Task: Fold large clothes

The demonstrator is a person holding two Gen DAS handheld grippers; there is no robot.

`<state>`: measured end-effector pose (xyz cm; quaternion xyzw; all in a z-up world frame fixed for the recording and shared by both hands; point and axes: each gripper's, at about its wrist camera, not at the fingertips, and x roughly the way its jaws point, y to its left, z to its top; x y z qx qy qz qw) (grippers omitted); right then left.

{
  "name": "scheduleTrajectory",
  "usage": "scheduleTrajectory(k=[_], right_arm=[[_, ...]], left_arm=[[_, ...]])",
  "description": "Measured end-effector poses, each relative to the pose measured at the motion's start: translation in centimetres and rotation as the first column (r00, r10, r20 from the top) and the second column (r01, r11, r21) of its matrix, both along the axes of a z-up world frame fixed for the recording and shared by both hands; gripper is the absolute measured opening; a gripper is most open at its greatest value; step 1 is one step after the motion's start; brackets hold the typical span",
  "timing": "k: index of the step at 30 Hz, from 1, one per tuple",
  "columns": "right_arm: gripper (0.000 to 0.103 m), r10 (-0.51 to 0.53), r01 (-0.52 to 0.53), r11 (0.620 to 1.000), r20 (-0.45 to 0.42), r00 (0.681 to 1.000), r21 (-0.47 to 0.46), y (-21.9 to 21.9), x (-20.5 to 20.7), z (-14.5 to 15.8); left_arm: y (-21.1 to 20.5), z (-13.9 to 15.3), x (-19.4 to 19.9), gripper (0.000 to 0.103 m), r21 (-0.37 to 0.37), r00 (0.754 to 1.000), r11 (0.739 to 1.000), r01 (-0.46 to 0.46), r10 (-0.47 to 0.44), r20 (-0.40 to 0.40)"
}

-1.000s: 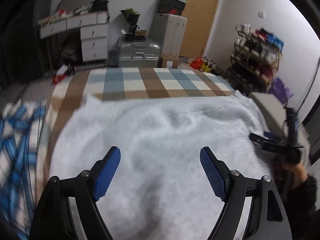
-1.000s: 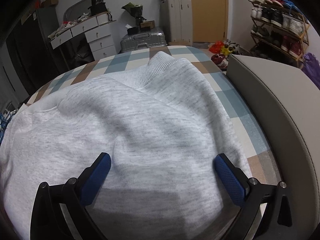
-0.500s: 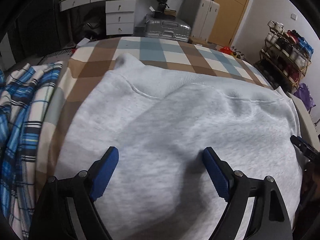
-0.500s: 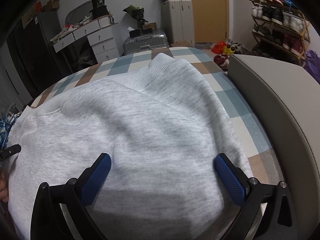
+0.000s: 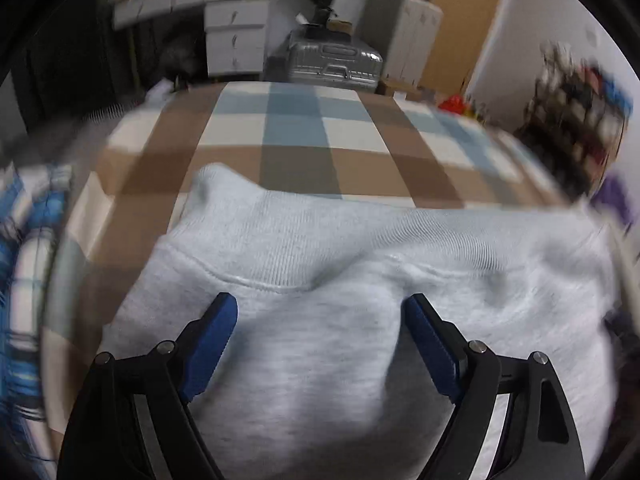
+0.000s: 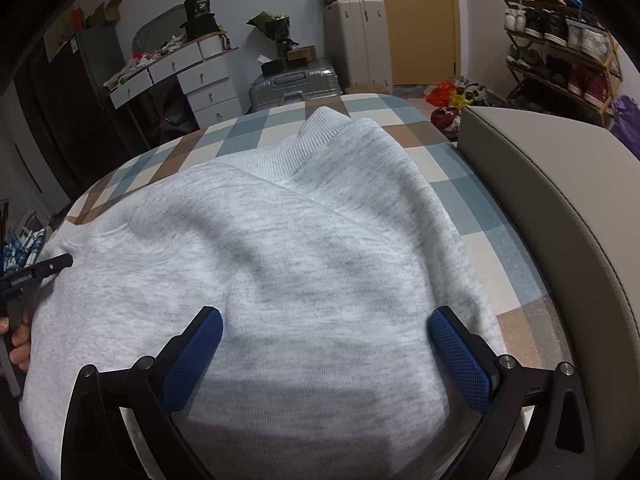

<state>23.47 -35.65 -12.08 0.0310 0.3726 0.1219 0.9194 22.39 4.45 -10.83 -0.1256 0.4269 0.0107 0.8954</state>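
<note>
We see the grey sweatshirt (image 6: 304, 264) spread on a bed w/ checked cover (image 5: 312, 136), beige headboard (image 6: 560, 208) at right. Left tongs (image 5: 318, 320) & right tongs (image 6: 326, 332) both released, spread wide over the fabric. Behind: silver suitcase (image 6: 296, 86), white drawers (image 6: 208, 92), shoe rack (image 6: 560, 52).

The left tool (image 5: 318, 314) hangs wide apart over a grey sweatshirt (image 5: 340, 352) spread on the checked bed (image 5: 320, 136); its ribbed hem lies just beyond.

Dim indoor light, motion-blurred fisheye edges
</note>
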Motion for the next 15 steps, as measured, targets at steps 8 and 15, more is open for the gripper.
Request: scheduleTrajectory(k=[8, 15], right_arm=[[0.103, -0.006, 0.006, 1.0, -0.014, 1.0, -0.026, 0.2, 0.1, 0.5], [0.103, 0.034, -0.03, 0.999, 0.101, 0.994, -0.041, 4.2, 1.7, 6.7]], left_arm=[[-1.4, 0.6, -0.4, 0.084, 0.096, 1.0, 0.995, -0.017, 0.016, 0.016], [-0.6, 0.3, 0.1, 0.084, 0.07, 1.0, 0.997, -0.017, 0.016, 0.012]])
